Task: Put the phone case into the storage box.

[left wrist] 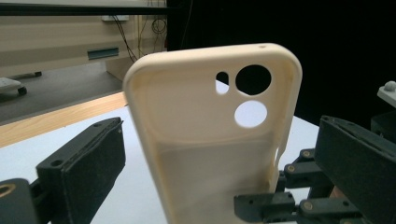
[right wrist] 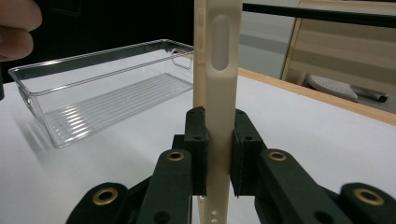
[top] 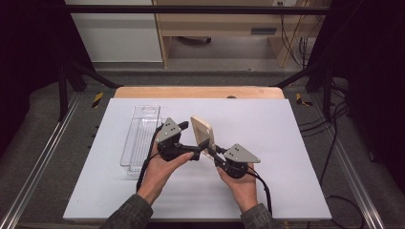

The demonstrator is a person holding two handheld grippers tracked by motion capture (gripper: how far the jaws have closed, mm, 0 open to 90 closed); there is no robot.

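right gripper clamps upright phone case.

No readable text, label, brand or number on anything; no signs.

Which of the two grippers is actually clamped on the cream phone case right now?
The right gripper: its fingers press both faces of the upright cream plastic phone case. The left gripper stands open, its fingers on either side of the case without touching it.
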